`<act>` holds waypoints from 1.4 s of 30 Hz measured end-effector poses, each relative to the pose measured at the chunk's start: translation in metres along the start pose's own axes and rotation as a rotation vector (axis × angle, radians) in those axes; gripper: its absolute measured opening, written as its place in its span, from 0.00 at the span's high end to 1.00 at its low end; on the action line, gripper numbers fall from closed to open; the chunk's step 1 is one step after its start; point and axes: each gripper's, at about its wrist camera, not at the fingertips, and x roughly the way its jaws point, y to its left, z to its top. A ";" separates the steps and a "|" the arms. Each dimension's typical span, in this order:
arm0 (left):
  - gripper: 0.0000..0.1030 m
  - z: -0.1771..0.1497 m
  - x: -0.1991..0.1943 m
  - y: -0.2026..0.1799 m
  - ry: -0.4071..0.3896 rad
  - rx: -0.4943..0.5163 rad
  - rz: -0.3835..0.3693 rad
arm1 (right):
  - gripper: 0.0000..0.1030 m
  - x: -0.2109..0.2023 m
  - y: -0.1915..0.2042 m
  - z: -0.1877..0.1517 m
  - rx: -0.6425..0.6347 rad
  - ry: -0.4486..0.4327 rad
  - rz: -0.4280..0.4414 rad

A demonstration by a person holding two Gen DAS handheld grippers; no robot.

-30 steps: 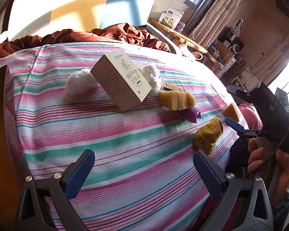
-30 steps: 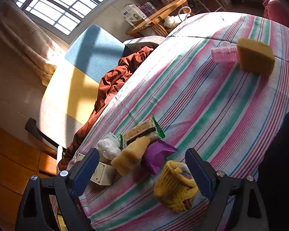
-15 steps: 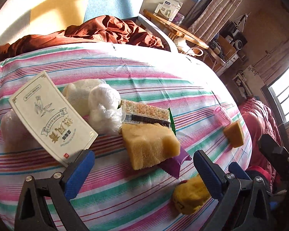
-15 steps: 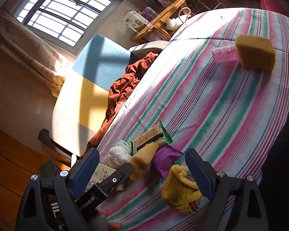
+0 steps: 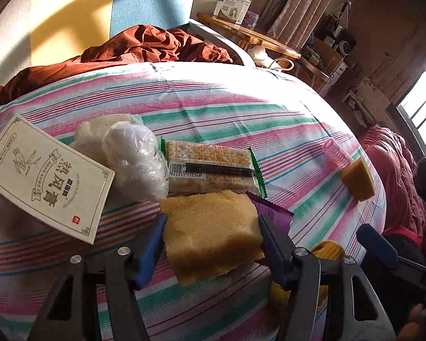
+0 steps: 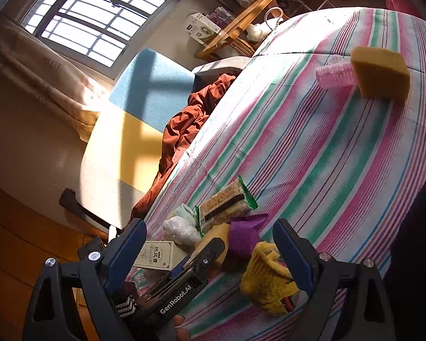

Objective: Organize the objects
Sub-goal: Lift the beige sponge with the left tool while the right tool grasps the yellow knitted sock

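A yellow sponge (image 5: 210,233) lies on the striped bed sheet (image 5: 213,108), partly over a purple packet (image 5: 272,216). My left gripper (image 5: 210,241) has closed onto the sponge's two sides; it also shows in the right wrist view (image 6: 207,247). Behind the sponge lie a green-edged cracker pack (image 5: 210,167), a white plastic-wrapped bundle (image 5: 133,162) and a cream box (image 5: 45,176). My right gripper (image 6: 210,244) is open and empty, just above a yellow knitted sock (image 6: 267,281).
A second yellow sponge (image 6: 379,72) and a pink ribbed roller (image 6: 335,72) lie far out on the sheet. A rust-red blanket (image 5: 144,45) is bunched by the blue headboard (image 6: 150,85). A wooden side table (image 5: 250,32) carries a white carton.
My left gripper moved forward and down over the pile and its fingers narrowed from wide open onto the yellow sponge. The right gripper stayed almost still and open.
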 end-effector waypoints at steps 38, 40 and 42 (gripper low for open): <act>0.06 -0.121 -0.057 0.059 -0.153 0.109 0.173 | 0.10 0.059 0.004 -0.024 -0.135 0.275 -0.477; 0.05 -0.121 -0.058 0.060 -0.158 0.101 0.161 | 0.10 0.062 0.003 -0.027 -0.144 0.298 -0.494; 0.05 -0.121 -0.059 0.060 -0.162 0.096 0.155 | 0.10 0.066 0.003 -0.030 -0.155 0.324 -0.510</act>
